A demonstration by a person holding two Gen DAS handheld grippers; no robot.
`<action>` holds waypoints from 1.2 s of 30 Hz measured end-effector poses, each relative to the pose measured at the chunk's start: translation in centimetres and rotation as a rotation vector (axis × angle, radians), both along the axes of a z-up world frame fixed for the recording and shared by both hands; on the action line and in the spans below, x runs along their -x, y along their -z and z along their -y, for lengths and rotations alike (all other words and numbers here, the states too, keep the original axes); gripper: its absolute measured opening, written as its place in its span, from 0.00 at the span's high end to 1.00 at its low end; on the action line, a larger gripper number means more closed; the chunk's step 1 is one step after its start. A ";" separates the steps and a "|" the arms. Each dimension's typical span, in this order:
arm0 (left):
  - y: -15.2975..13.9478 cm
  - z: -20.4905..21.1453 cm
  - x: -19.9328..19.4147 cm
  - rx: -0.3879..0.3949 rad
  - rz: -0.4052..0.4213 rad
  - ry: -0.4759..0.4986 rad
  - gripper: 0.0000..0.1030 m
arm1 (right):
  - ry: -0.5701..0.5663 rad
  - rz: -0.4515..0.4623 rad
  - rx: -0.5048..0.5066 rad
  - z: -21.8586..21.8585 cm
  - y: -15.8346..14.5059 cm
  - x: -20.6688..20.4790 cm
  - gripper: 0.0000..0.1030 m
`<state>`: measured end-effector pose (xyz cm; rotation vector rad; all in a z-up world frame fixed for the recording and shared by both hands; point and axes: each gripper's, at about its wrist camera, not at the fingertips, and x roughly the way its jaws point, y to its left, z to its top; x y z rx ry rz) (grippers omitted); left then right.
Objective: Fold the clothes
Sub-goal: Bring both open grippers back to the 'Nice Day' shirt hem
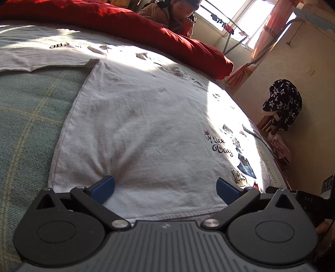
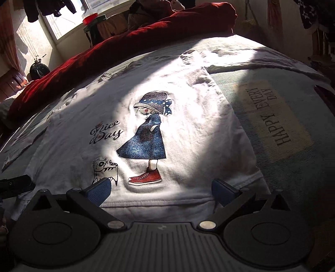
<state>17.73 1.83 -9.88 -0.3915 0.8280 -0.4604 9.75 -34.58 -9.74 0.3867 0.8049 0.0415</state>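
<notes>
Left wrist view: the left gripper [image 1: 165, 185] sits low over the near hem of a white shirt [image 1: 136, 125], its blue fingers [image 1: 104, 188] spread wide with nothing between them. The left finger presses into the cloth — creases fan out from its tip. The shirt lies flat on a bed [image 1: 27, 117] with a green plaid cover, hem nearest the camera, one sleeve reaching out to the far left. A "Nice Day" print [image 1: 219, 144] shows on the right side of the shirt, partly washed out by a patch of sun. A red quilt [image 1: 129, 27] is bunched along the far edge of the bed. Beyond it a person [image 1: 178, 16] sits near a bright window [image 1: 240, 14]. A dark star-patterned garment [image 1: 282, 102] hangs over a chair by the wall.

Right wrist view: the right gripper [image 2: 161, 190] also hovers at the hem, fingers [image 2: 100, 191] wide apart and empty; whether they touch the cloth I cannot tell. The shirt [image 2: 199, 129] lies face up, showing a girl in a blue dress [image 2: 146, 142] with red shoes, a small cat [image 2: 103, 167] beside the left finger. A "HAPPY EVERY DAY" label [image 2: 270, 117] on the bed cover lies just right of the shirt. The quilt [image 2: 125, 46] runs across the far side.
</notes>
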 end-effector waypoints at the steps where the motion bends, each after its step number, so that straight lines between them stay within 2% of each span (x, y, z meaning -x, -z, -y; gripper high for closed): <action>1: 0.0 -0.1 -0.1 0.003 -0.002 0.004 0.01 | 0.002 0.008 -0.029 0.5 0.1 0.2 0.00; 5: 0.1 0.3 -0.4 -0.009 -0.009 -0.003 0.01 | 0.007 0.010 -0.055 0.9 0.3 0.2 0.00; 9: 0.0 0.3 -0.4 -0.016 -0.007 0.007 0.01 | -0.005 0.003 0.026 -0.4 0.5 0.1 0.00; 13: -0.5 -0.4 -0.5 0.015 -0.011 -0.003 0.01 | -0.030 -0.001 0.112 -1.4 0.7 0.3 0.00; 16: -1.7 -1.2 -0.1 0.009 0.034 -0.030 0.01 | -0.042 -0.005 0.155 -1.9 0.8 0.4 0.00; 20: -3.3 -2.8 -0.3 0.071 0.093 -0.049 0.01 | -0.033 -0.017 0.172 -2.2 0.7 0.2 0.00; 23: -3.2 -2.9 -1.3 0.096 0.091 -0.036 0.01 | -0.017 -0.036 0.197 -2.7 0.7 -0.1 0.00; 25: -2.0 -2.5 -1.9 0.093 0.052 -0.031 0.01 | -0.006 -0.048 0.217 -3.2 0.7 -0.3 0.00; 27: -0.5 -2.3 -2.2 0.092 0.001 -0.035 0.01 | -0.003 -0.052 0.222 -3.3 0.7 -0.3 0.00; 30: 0.5 -3.0 -1.8 0.129 0.001 -0.042 0.01 | -0.001 -0.060 0.221 -3.2 0.6 -0.2 0.00; 33: -0.3 -4.5 -1.5 0.143 0.011 -0.076 0.01 | 0.003 -0.079 0.222 -3.3 0.2 -0.4 0.00; 36: -2.0 -7.1 -1.4 0.137 0.066 -0.125 0.01 | 0.022 -0.087 0.192 -3.3 -0.4 -0.4 0.00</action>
